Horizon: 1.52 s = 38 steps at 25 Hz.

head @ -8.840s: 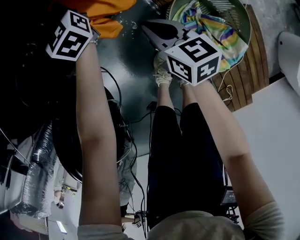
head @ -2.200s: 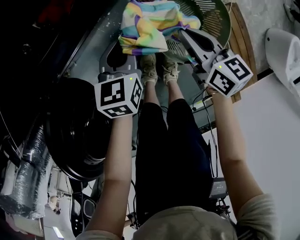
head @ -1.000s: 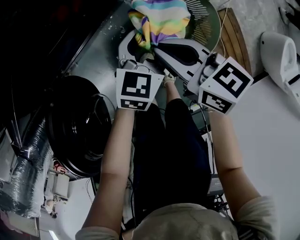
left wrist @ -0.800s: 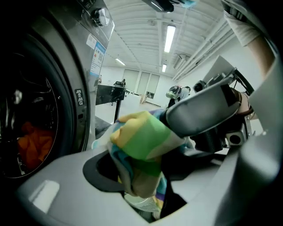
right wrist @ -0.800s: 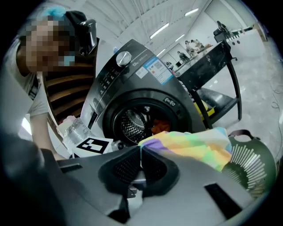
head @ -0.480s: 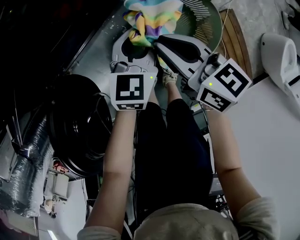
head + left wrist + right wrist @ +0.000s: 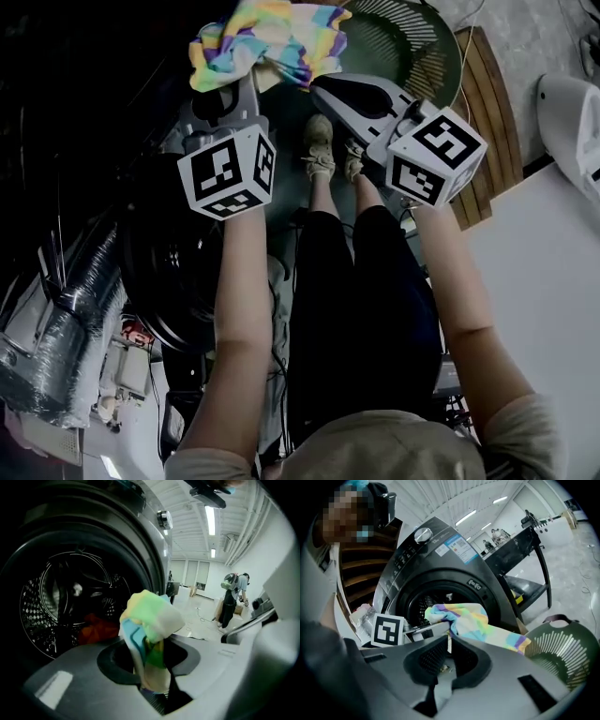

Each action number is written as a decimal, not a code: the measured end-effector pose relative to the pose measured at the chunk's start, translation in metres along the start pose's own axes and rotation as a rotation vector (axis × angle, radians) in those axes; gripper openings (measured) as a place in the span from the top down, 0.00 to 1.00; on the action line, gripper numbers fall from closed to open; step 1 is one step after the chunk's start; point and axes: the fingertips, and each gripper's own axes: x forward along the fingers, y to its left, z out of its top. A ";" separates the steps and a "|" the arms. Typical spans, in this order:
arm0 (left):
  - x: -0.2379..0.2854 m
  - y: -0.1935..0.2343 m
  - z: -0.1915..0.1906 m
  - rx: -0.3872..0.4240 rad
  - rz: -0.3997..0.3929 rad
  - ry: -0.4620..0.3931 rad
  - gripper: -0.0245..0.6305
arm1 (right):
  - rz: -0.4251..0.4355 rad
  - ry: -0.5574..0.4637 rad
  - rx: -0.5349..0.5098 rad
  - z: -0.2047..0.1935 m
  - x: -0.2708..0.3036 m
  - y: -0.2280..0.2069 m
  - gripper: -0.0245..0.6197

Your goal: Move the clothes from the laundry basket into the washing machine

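My left hand-held gripper (image 7: 157,691) is clamped on the striped cloth (image 7: 150,616), bunched just before the washing machine (image 7: 150,541) door opening. My right hand-held gripper (image 7: 448,641) has its jaws together, empty, near the laundry basket (image 7: 567,658). An orange garment (image 7: 96,627) lies in the drum.

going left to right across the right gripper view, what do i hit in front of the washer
marker cube on the left gripper → striped cloth → green laundry basket
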 end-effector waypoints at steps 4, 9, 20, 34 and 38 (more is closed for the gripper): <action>0.013 0.029 -0.006 -0.032 0.070 0.006 0.75 | 0.018 -0.021 0.050 -0.001 0.019 -0.007 0.94; 0.033 0.064 -0.018 -0.092 0.190 0.012 0.76 | 0.000 -0.025 0.047 -0.002 0.038 -0.019 0.94; 0.064 0.146 -0.017 -0.066 0.349 0.009 0.77 | -0.024 0.028 0.066 -0.033 0.063 -0.047 0.94; 0.088 0.191 -0.021 -0.152 0.450 -0.008 0.52 | -0.026 0.061 0.064 -0.049 0.064 -0.042 0.94; 0.051 0.179 -0.011 -0.194 0.443 -0.090 0.48 | -0.014 0.059 0.078 -0.055 0.061 -0.037 0.94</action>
